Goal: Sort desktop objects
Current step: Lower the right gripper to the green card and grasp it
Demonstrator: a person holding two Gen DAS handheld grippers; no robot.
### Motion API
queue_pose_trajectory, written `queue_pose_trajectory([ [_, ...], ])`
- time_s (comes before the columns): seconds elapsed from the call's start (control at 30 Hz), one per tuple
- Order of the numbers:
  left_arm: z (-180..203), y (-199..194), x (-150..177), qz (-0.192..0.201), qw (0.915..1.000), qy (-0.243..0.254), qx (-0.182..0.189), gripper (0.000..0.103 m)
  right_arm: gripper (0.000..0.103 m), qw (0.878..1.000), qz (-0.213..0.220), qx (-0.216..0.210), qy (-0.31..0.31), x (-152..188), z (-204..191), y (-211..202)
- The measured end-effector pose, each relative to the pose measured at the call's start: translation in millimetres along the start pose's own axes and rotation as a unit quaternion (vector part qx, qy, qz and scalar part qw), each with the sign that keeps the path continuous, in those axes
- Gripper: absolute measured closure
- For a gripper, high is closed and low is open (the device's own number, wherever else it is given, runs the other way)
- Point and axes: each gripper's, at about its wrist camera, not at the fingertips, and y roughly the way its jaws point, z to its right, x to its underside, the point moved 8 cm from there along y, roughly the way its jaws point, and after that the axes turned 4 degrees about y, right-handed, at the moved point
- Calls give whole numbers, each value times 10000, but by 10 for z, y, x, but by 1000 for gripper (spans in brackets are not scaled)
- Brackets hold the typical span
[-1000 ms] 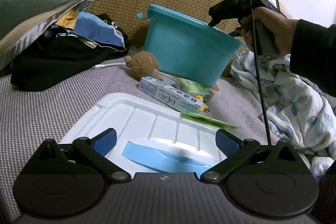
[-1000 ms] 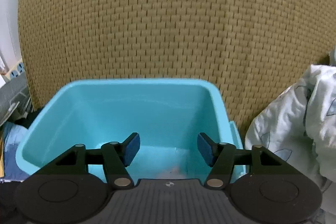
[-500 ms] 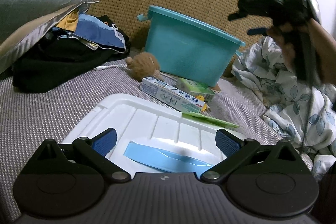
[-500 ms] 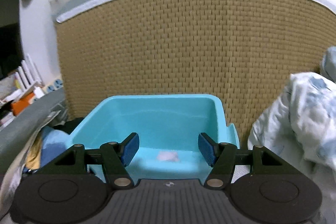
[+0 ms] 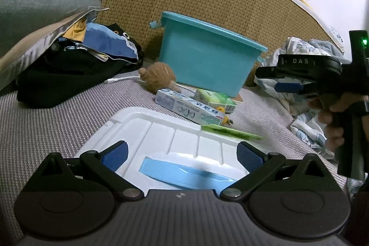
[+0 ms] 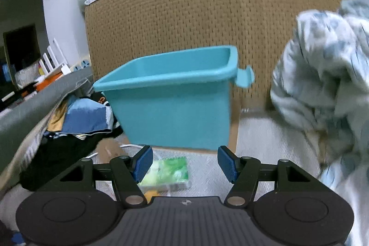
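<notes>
You've got a teal plastic bin point(image 5: 205, 61) upright and open-topped against the woven headboard, with a small tab handle at each end. In front of it, touching or just beside its base, a brown fuzzy plush point(image 5: 159, 76) lies on the grey mat. Next to that, a long white-and-blue toothpaste box point(image 5: 189, 110) lies flat, angled, with a green tissue pack point(image 5: 214, 99) behind it and a small yellow toy point(image 5: 222, 111) tucked at its end. A flat green packet point(image 5: 230, 130) rests on the far edge of the white lid point(image 5: 161, 135) nearest you; the lid has a pale blue handle point(image 5: 184, 173).
</notes>
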Motion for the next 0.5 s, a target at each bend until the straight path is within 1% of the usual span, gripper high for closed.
queue_pose_trajectory([
  [0.2,16,-4,12,9,9999,107,-20,0,37,9997,-23,-229,-1,141,-166,-137],
  [0.27,7,1,12,6,9999,108,-30,0,37,9991,-126,-333,-235,213,-256,-170],
  [0.33,-7,4,14,-10,10000,70,-31,0,37,9969,-191,-363,-671,289,-383,-189],
  [0.5,-19,-12,14,0,10000,16,-14,0,42,9864,-581,-617,-1406,567,-626,-183],
])
